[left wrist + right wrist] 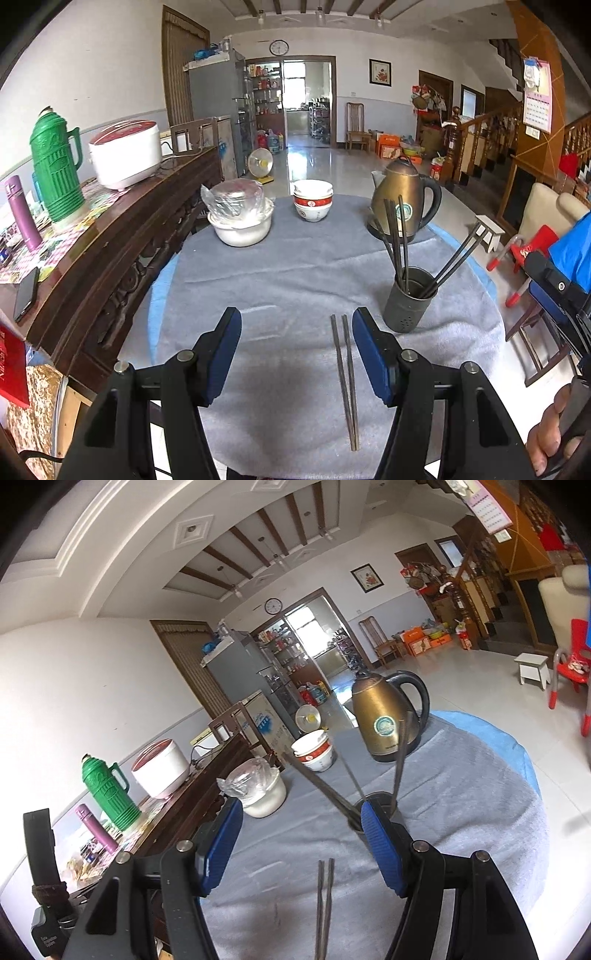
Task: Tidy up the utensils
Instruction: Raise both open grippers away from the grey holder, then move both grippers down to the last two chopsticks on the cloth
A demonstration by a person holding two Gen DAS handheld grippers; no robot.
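Note:
A pair of dark chopsticks (345, 380) lies flat on the grey cloth, side by side, just inside my left gripper's right finger. My left gripper (296, 322) is open and empty above the cloth. A dark metal utensil holder (408, 301) stands to the right with several chopsticks (397, 236) leaning in it. In the right wrist view my right gripper (301, 814) is open and empty; the loose pair (324, 904) lies between its fingers, and the holder (376, 801) is partly hidden behind the right finger.
A bronze kettle (404, 195), stacked bowls (313, 201) and a white pot with a wrapped bowl (240, 218) stand at the table's far side. A wooden sideboard (110, 236) on the left carries a green thermos (55, 166) and a rice cooker (125, 153).

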